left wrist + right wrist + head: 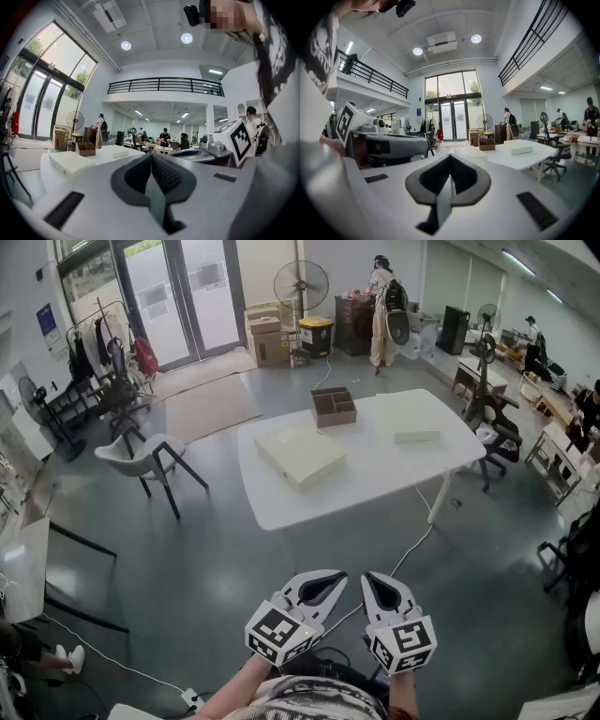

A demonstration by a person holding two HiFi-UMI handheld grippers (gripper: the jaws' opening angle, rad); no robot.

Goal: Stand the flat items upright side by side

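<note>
The left hand-held gripper [330,577] and the right hand-held gripper [371,579] hang side by side, jaws pressed together on nothing, well short of the white worktop [375,479]. There the large flat box [300,456] and the small flat box [416,436] lie flat, apart, near a brown tray [334,407]

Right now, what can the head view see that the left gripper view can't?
Only the head view shows the black-and-white marker cube on the left claw and the thin white cable on the floor. Only the left gripper view shows the round ceiling lights and the black metal balcony railing. Both show the white table, the flat cream box and the brown wooden divided tray.
</note>
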